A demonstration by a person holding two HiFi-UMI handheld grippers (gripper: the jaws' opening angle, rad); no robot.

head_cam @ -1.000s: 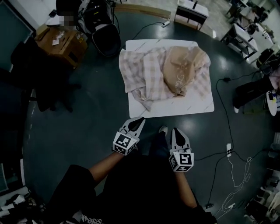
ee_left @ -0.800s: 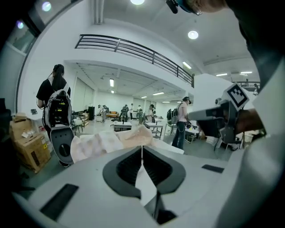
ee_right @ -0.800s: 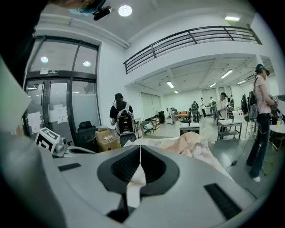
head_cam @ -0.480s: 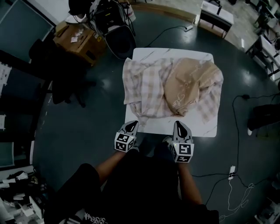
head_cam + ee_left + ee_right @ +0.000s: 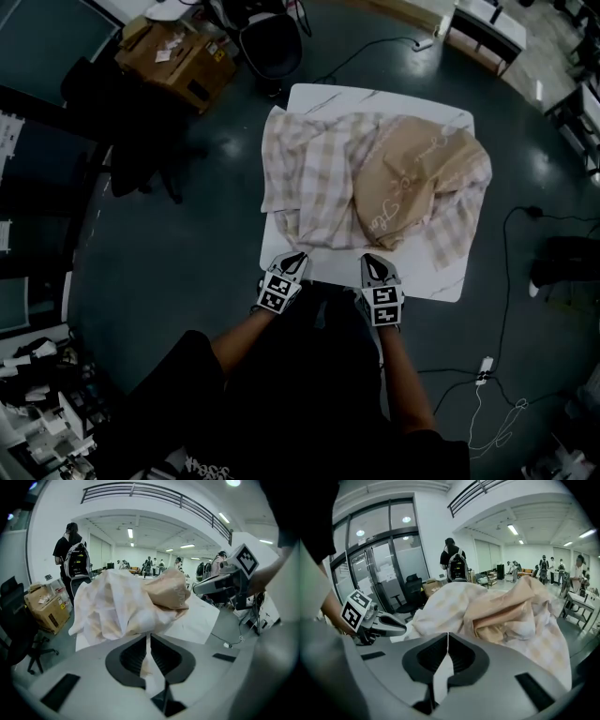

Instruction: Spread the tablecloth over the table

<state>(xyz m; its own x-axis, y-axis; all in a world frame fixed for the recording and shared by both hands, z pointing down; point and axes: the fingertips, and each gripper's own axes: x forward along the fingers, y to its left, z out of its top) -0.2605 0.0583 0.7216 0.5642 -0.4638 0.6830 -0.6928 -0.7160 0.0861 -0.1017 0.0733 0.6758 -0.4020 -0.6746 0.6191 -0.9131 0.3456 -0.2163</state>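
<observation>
A crumpled checked tablecloth [image 5: 323, 183] lies heaped on the white table [image 5: 448, 278], with a tan side [image 5: 412, 178] turned up at the right. My left gripper [image 5: 292, 262] hovers at the table's near edge, just short of the cloth's hanging corner, jaws shut and empty. My right gripper [image 5: 373, 266] is beside it at the same edge, also shut on nothing. In the left gripper view the cloth heap [image 5: 122, 606] rises just past the closed jaws [image 5: 149, 636], with the right gripper [image 5: 196, 588] at the right. In the right gripper view the heap [image 5: 501, 611] fills the middle.
A cardboard box [image 5: 178, 61] and black office chairs [image 5: 131, 141] stand left of the table on the dark floor. Cables and a power strip [image 5: 486, 367] lie at the right. Desks [image 5: 483, 28] line the far right. People stand far off in the gripper views.
Both grippers have come forward and down, from over the floor to the table's near edge. The person has stepped closer to the table. The cloth has not moved.
</observation>
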